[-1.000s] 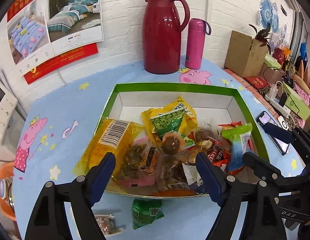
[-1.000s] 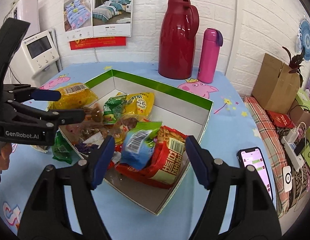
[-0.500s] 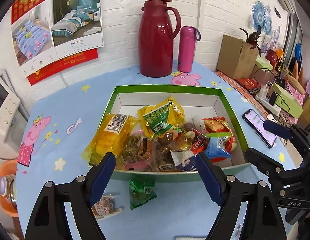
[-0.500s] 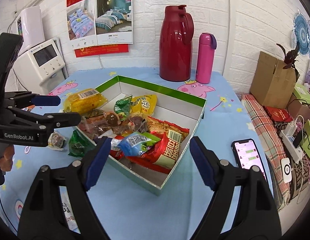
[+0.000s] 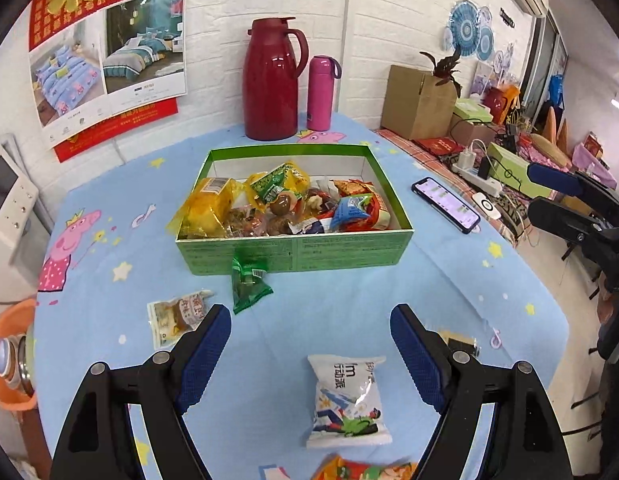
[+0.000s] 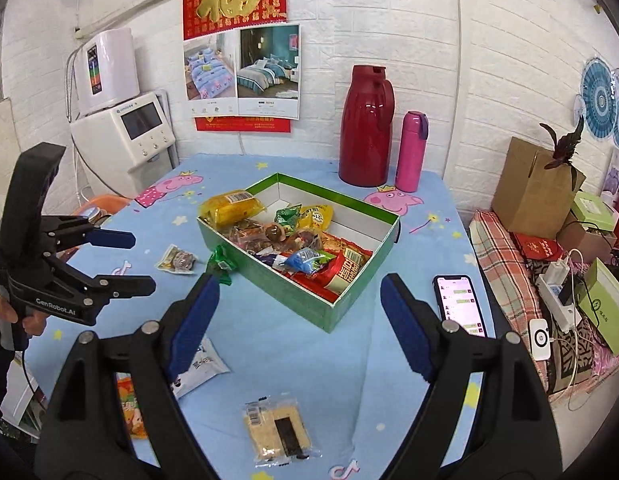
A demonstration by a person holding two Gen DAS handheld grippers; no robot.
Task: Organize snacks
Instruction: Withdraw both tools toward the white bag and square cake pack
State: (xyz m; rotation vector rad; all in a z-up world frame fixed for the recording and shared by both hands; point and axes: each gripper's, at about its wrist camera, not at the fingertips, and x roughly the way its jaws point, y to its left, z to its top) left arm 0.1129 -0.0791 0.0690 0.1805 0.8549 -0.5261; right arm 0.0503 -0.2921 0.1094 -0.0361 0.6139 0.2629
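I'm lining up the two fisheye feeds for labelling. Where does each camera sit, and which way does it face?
Left wrist: on the left gripper, facing the green box head-on; its own open fingers show, and the right gripper at the right edge.
Right wrist: on the right gripper, facing the box's corner; the left gripper and a hand show.
Shared: box, red thermos, phone.

The left hand-held gripper point(image 5: 310, 322) is wide open and holds nothing. Below it, a white snack bag point(image 5: 347, 400) lies on the blue bench point(image 5: 449, 280). Farther off sits a green box point(image 5: 297, 254) full of snacks. A small green packet point(image 5: 248, 285) leans against the box's front wall. A brown snack packet point(image 5: 175, 316) lies near it. The right hand-held gripper point(image 5: 549, 192) shows at the right edge, open too.
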